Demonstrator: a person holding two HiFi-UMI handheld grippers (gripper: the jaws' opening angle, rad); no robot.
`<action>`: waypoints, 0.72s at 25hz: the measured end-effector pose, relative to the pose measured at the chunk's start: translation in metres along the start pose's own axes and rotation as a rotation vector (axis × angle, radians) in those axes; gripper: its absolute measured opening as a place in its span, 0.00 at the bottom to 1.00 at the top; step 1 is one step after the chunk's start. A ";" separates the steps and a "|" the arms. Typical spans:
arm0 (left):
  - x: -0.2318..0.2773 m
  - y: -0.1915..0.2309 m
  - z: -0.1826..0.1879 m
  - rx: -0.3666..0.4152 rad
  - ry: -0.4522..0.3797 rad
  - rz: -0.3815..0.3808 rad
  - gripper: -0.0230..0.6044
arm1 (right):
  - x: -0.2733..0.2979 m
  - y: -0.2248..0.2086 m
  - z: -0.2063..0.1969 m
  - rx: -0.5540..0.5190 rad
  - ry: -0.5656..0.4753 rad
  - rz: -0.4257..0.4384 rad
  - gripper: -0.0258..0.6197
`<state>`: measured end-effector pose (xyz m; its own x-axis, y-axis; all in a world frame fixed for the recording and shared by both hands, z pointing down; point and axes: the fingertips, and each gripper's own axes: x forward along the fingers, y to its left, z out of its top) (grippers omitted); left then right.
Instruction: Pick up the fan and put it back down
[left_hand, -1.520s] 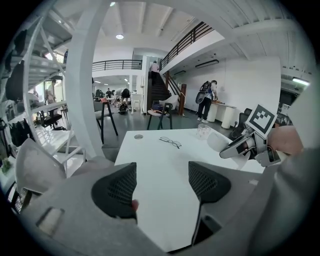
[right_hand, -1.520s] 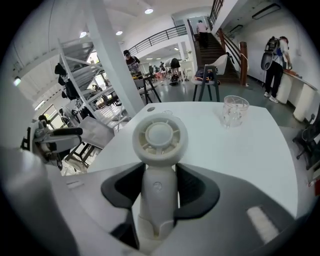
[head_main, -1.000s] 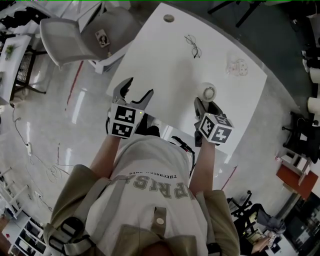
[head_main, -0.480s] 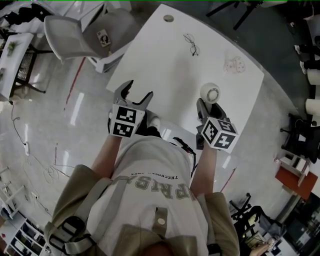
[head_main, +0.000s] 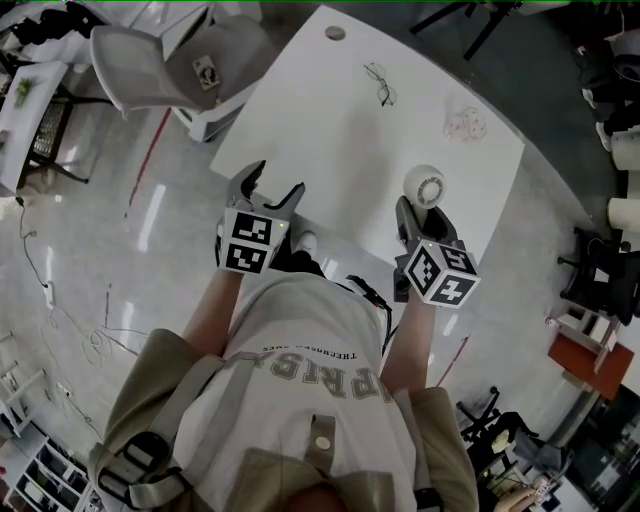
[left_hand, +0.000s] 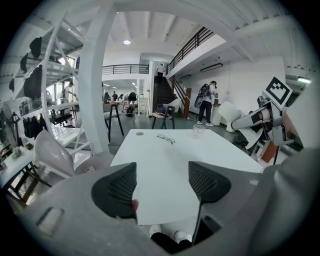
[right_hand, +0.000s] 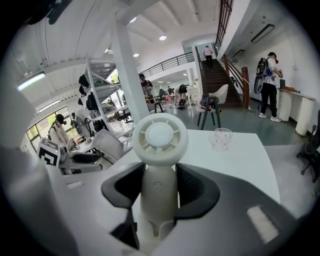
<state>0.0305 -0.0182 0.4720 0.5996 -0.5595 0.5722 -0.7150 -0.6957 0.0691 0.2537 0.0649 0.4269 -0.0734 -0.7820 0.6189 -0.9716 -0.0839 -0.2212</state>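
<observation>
Fan (right_hand: 159, 145) clenched in right claw (right_hand: 161, 186) near table (head_main: 340, 130) edge; left claw (left_hand: 161, 184) spread, empty.

Losing the foot of the fan (right_hand: 160, 137) handle inside the closed jaws of the right hand-held gripper (right_hand: 160, 185), above the table (right_hand: 247, 160). Showing spectacles (head_main: 381, 86) and glass (head_main: 466, 124), farther across the table, too small for detail.

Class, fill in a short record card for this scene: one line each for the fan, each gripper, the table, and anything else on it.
fan: white, upright, handle between the right gripper's fingers
right gripper: shut on the fan
left gripper: open, nothing held, at the table's near edge
table: white
also on table: eyeglasses and clear glass, both apart from the fan
</observation>
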 end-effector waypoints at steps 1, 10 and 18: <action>0.000 -0.001 -0.002 -0.001 0.002 0.000 0.57 | -0.002 0.001 0.002 -0.002 -0.007 0.002 0.33; -0.002 -0.008 -0.011 -0.007 0.011 0.001 0.57 | -0.017 0.004 0.006 -0.020 -0.042 0.015 0.33; 0.004 -0.015 -0.011 0.002 0.025 -0.015 0.57 | -0.022 0.007 0.011 -0.029 -0.048 0.020 0.33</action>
<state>0.0393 -0.0048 0.4824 0.6015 -0.5375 0.5910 -0.7053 -0.7048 0.0768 0.2508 0.0747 0.4041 -0.0829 -0.8124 0.5772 -0.9762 -0.0501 -0.2108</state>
